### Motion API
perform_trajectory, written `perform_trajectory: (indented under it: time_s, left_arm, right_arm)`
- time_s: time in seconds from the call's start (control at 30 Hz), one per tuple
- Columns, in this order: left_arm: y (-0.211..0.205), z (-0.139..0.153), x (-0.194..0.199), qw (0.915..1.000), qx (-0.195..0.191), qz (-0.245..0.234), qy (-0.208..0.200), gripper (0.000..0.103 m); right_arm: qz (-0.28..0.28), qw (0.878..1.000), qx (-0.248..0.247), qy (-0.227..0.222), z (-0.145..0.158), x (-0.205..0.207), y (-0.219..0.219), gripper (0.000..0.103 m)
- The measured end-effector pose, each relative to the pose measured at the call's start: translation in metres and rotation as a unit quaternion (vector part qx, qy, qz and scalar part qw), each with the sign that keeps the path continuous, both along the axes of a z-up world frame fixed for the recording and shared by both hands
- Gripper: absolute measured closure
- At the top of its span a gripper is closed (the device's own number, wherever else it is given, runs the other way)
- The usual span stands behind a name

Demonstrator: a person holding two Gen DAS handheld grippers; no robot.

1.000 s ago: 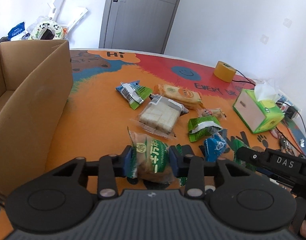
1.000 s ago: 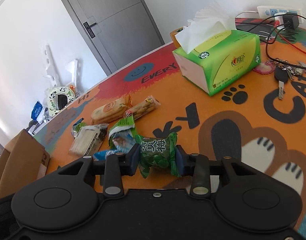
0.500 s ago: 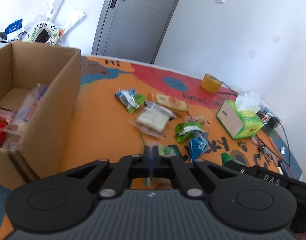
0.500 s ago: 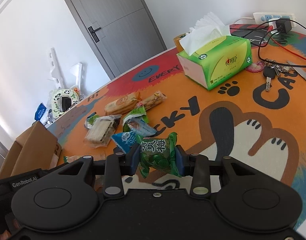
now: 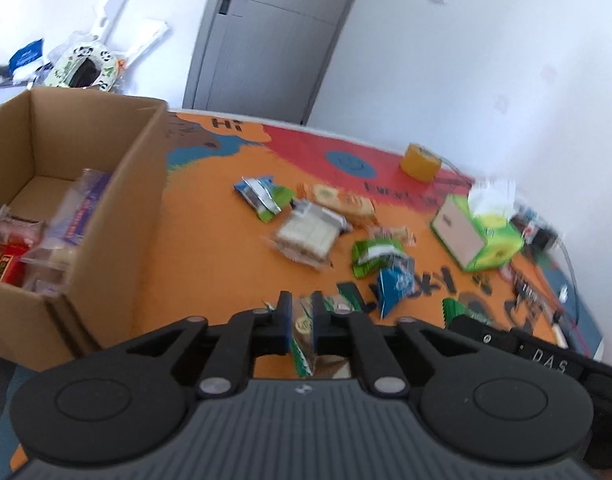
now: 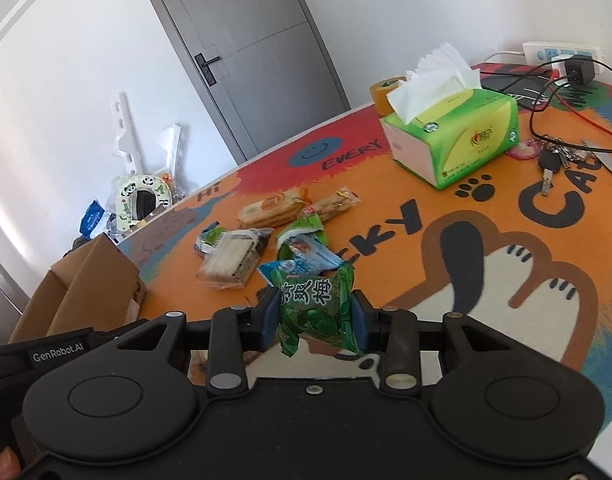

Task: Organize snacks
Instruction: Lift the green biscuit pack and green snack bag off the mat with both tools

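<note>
A cardboard box (image 5: 86,216) stands open at the left of the colourful table mat (image 5: 210,240), with several wrapped snacks already inside. Loose packets lie scattered mid-table: a clear pack of wafers (image 5: 306,234), an orange biscuit pack (image 6: 272,210) and a blue packet (image 5: 395,282). Far right sit a green tissue box (image 6: 457,140), a roll of tape (image 5: 419,161) and keys (image 6: 553,162). The left gripper (image 5: 302,322) has its jaws nearly together, clamped on a thin green-and-white snack packet (image 5: 302,332) turned edge-on above the mat, just right of the box. The right gripper (image 6: 314,314) is clamped on a green plum-candy packet (image 6: 315,310), held above the mat.
</note>
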State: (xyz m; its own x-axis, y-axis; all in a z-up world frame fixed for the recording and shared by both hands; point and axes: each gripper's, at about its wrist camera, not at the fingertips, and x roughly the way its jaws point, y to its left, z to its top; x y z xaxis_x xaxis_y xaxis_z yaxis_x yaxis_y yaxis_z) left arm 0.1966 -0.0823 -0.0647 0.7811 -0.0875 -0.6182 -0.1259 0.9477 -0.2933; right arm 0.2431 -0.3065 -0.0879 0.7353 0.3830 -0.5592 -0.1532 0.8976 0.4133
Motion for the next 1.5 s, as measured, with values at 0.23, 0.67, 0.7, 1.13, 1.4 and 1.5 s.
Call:
perform_trajectory:
  time_s: [0.23, 0.67, 0.7, 1.13, 1.4, 1.5]
  left_arm:
    - [-0.021, -0.012, 0.011, 0.9991, 0.028, -0.028, 0.017, 0.039]
    - [-0.046, -0.025, 0.042, 0.9983, 0.041, -0.012, 0.040, 0.015]
    - [-0.049, -0.027, 0.045, 0.9979, 0.045, -0.012, 0.044, 0.015]
    - [-0.066, -0.040, 0.044, 0.9903, 0.129, -0.012, 0.050, 0.018]
    - [-0.057, -0.036, 0.036, 0.9923, 0.118, -0.013, 0.035, 0.044]
    - [-0.050, -0.032, 0.032, 0.9937, 0.107, -0.012, 0.032, 0.048]
  right_arm:
    - [-0.012, 1.000, 0.001, 0.016, -0.013, 0.005, -0.012, 0.065]
    - [-0.017, 1.000, 0.009, 0.025, -0.021, 0.019, -0.026, 0.064]
    - [-0.017, 0.999, 0.009, 0.026, -0.022, 0.019, -0.027, 0.064]
    - [-0.004, 0.999, 0.021, 0.030, -0.029, 0.018, -0.024, 0.063]
    - [0.007, 0.999, 0.018, 0.026, -0.027, 0.012, -0.014, 0.063]
    - [0.009, 1.000, 0.016, 0.019, -0.022, 0.009, -0.010, 0.063]
